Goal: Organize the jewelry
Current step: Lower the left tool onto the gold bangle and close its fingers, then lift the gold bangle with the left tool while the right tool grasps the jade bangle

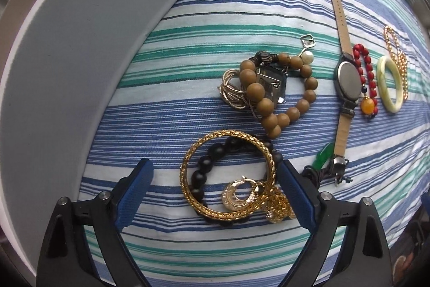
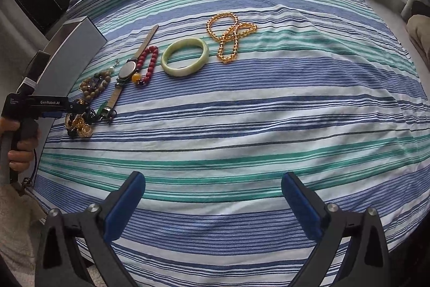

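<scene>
My left gripper (image 1: pixel 215 171) is open above a pile of jewelry on the striped cloth: a gold bangle (image 1: pixel 227 174), a black bead bracelet (image 1: pixel 207 166) and gold earrings (image 1: pixel 242 195) lie between its fingers. Beyond lie a brown wooden bead bracelet (image 1: pixel 279 88), a watch (image 1: pixel 346 77), a red bead bracelet (image 1: pixel 365 74), a pale green jade bangle (image 1: pixel 391 82) and an amber bead string (image 1: pixel 397 50). My right gripper (image 2: pixel 213 192) is open and empty over bare cloth. It sees the jade bangle (image 2: pixel 185 57), the amber beads (image 2: pixel 231 36) and the left gripper (image 2: pixel 53 105).
A grey box (image 1: pixel 80 31) stands at the left of the pile, also in the right wrist view (image 2: pixel 70 55). The striped cloth (image 2: pixel 242 125) covers a table by a window. A green pendant with dark cord (image 1: pixel 322 160) lies near the watch strap's end.
</scene>
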The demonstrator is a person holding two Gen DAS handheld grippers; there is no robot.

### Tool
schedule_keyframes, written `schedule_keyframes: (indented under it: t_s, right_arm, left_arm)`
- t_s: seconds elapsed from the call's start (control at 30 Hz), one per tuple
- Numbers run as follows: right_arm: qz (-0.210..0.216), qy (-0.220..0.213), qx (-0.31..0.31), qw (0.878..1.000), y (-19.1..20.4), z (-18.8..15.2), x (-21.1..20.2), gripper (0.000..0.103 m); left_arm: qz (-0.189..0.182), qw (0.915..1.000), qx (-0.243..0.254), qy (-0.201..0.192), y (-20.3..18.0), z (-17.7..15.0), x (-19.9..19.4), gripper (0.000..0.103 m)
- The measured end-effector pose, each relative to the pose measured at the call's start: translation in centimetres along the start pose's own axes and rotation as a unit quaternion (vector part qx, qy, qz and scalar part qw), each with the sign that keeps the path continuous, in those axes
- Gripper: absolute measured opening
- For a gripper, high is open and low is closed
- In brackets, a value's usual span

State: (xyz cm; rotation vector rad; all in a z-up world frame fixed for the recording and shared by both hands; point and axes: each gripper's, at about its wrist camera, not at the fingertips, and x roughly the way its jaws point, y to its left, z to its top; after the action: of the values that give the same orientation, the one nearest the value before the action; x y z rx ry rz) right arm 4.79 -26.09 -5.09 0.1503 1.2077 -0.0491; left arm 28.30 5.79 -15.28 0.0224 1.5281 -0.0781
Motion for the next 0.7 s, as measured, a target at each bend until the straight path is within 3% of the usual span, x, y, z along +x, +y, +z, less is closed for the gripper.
schedule_keyframes:
  t_s: [0.03,0.1,0.2,0.5,0.7]
  right_arm:
    - [0.000,0.000,0.000,1.000,0.0,0.0,0.0,0.103]
    - [-0.001,-0.001,-0.002,1.000,0.0,0.1,-0.1,0.103]
    - [-0.004,-0.007,-0.005,1.000,0.1,0.5,-0.4,0.103]
    - [-0.003,-0.024,-0.018,1.000,0.4,4.3,-0.3,0.103]
    - [0.033,0.046,-0.023,0.998,1.8,12.1,5.2,0.103]
  left_arm:
    - [-0.017,0.9998,-0.004,0.002,0.1,0.1,0.0,0.077]
    - [-0.031,0.9995,-0.008,0.006,-0.2,0.7,-0.4,0.069]
    - [-0.004,1.0000,-0.005,-0.004,-0.4,1.0,-1.3,0.069]
    - [-0.022,0.9996,-0.013,-0.007,1.1,-1.2,-2.4,0.069]
    - [-0.019,0.9996,-0.021,-0.007,2.4,-2.3,-3.2,0.069]
